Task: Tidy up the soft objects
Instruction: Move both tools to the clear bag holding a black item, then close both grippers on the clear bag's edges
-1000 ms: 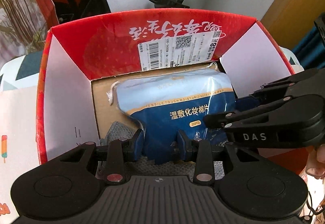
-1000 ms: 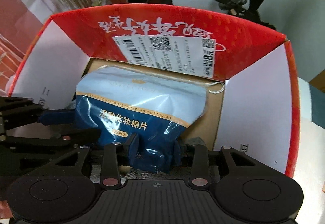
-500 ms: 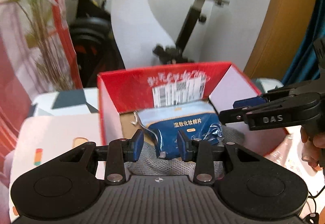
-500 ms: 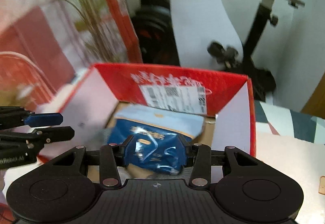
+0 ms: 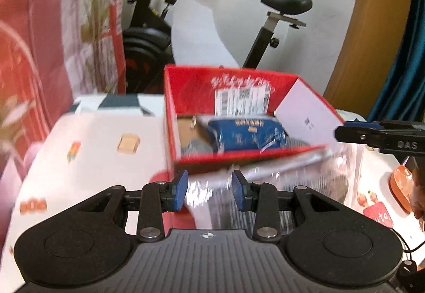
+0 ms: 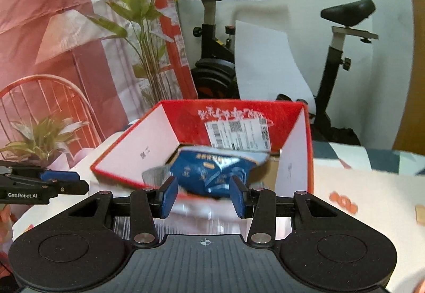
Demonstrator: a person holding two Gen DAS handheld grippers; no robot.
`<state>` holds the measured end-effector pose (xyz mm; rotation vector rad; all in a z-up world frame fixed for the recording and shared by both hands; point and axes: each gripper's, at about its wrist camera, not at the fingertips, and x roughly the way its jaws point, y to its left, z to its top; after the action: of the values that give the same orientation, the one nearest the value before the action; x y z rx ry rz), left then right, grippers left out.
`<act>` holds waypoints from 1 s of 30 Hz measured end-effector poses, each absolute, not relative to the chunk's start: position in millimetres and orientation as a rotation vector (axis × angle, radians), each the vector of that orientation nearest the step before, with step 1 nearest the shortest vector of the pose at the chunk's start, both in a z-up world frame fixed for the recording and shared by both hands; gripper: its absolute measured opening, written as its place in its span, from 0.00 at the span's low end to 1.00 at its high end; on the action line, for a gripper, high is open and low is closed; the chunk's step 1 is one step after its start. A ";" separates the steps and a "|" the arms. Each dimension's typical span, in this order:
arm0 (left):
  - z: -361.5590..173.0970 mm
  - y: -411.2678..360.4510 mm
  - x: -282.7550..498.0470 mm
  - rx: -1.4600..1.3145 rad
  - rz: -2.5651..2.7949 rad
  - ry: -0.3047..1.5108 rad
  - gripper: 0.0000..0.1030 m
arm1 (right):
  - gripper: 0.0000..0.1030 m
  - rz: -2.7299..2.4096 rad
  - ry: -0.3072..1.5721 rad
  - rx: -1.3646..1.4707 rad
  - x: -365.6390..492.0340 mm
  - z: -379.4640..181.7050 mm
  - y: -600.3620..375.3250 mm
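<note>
A blue bag of cotton pads (image 5: 247, 133) (image 6: 212, 171) lies inside the red cardboard box (image 5: 225, 78) (image 6: 186, 112), on top of a grey cloth (image 5: 196, 147) (image 6: 154, 173). My left gripper (image 5: 209, 190) (image 6: 61, 181) hovers in front of the box's near wall, open, with nothing between its blue pads. Level with it, my right gripper (image 6: 203, 194) (image 5: 353, 131) is open too, short of the box, and the bag shows beyond its fingers without touching them. A shiny, clear plastic-wrapped pack (image 5: 292, 168) lies on the table against the box's front; it is blurred.
The box stands on a table with a white patterned cloth (image 5: 106, 160). An exercise bike (image 6: 212, 27), a tall plant (image 6: 138, 27) and a red wire chair (image 6: 39, 96) stand behind. An orange dish (image 5: 401, 184) sits at the table's right.
Both grippers have pulled back and up out of the box. The blue bag, which was between their fingers, now stays inside the box.
</note>
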<state>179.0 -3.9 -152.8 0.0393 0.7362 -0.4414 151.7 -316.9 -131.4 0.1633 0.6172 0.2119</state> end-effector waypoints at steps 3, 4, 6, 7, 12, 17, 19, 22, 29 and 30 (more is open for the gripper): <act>-165.8 4.2 173.5 0.003 -0.433 0.770 0.37 | 0.40 0.192 0.622 0.166 132.1 -143.2 -317.3; -169.8 5.7 173.1 -0.007 -0.427 0.780 0.37 | 0.40 0.181 0.625 0.162 126.8 -147.7 -317.8; -177.0 7.5 173.9 -0.016 -0.411 0.800 0.37 | 0.41 0.165 0.631 0.150 117.8 -157.3 -317.8; -180.1 8.8 173.3 -0.020 -0.406 0.807 0.37 | 0.41 0.158 0.637 0.142 114.0 -162.4 -317.5; -191.4 10.3 174.4 -0.038 -0.397 0.832 0.37 | 0.45 0.130 0.687 0.114 101.4 -184.3 -319.1; -202.5 6.8 174.5 -0.041 -0.417 0.857 0.37 | 0.50 0.087 0.703 0.143 96.0 -195.0 -328.2; -207.1 5.5 175.6 -0.045 -0.430 0.870 0.37 | 0.51 0.076 0.706 0.150 96.5 -197.3 -331.8; -210.8 4.3 176.3 -0.058 -0.440 0.881 0.37 | 0.55 0.070 0.708 0.151 97.9 -199.0 -334.5; -215.8 2.9 178.6 -0.085 -0.467 0.898 0.39 | 0.61 0.070 0.711 0.157 107.6 -198.6 -338.0; -216.6 3.2 179.0 -0.089 -0.467 0.900 0.39 | 0.62 0.073 0.713 0.163 109.0 -199.1 -338.0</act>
<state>179.0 3.2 -216.6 -0.0888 0.8997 -0.4675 109.0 -338.0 -199.1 0.1628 0.7130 0.0732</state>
